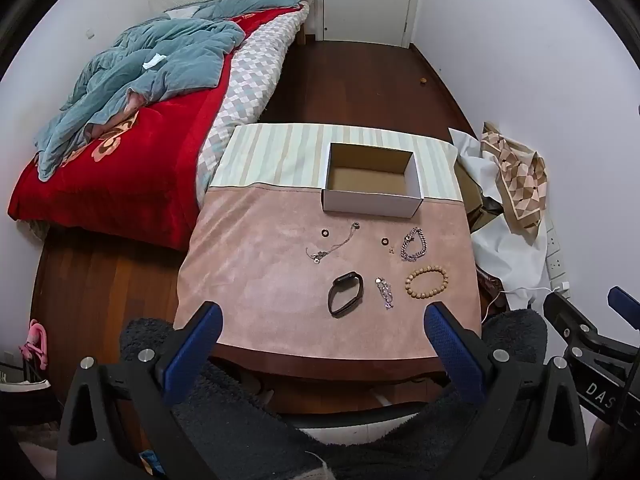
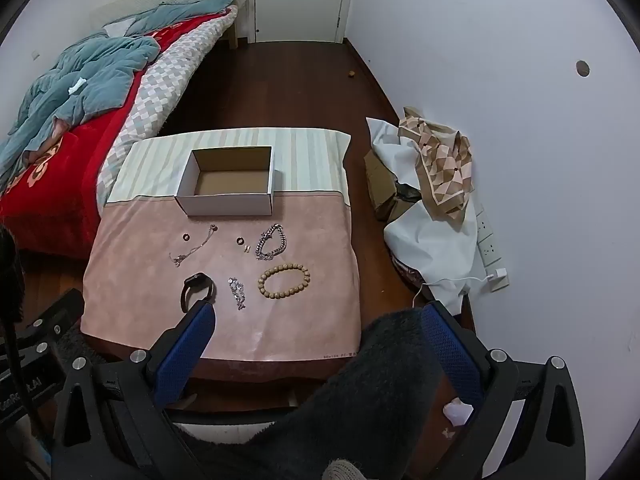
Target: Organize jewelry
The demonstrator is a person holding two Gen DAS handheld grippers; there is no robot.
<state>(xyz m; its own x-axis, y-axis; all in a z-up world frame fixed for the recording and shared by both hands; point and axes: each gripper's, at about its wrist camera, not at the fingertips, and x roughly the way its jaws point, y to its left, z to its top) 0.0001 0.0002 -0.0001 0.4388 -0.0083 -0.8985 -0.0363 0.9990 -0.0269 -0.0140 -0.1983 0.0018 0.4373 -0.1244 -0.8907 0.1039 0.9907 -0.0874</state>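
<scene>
On the bench (image 1: pixel 248 248), near its far edge, a white cardboard box (image 1: pixel 370 200) stands open side up, its long axis parallel to that edge, straddling the seam between striped and pink cloth. Jewelry lies on the pink cloth between the box and the near edge.

Row nearer the box: a small dark ring (image 1: pixel 325 233), a thin chain necklace (image 1: pixel 332 245) running diagonally from far-right to near-left, a second dark ring (image 1: pixel 385 241) with a tiny earring (image 1: pixel 391 249) just beside it, and a heavy silver chain bracelet (image 1: pixel 415 245) bunched with its long axis toward the box.

Row nearer the near edge: a black smart band (image 1: pixel 345 293) closed in a loop, a small silver bracelet (image 1: pixel 385 292) stretched near-to-far, and a wooden bead bracelet (image 1: pixel 426 280) lying as a flat ring — toward the right edge.

Left claw (image 1: pixel 324 330) is spread wide, holding nothing; it hovers over the near edge, the smart band and silver bracelet just ahead between its fingers. Right claw (image 2: pixel 318 330) is likewise spread and empty, the bead bracelet (image 2: pixel 284 281) ahead of it and the smart band (image 2: pixel 197 289) just beyond its left finger.
</scene>
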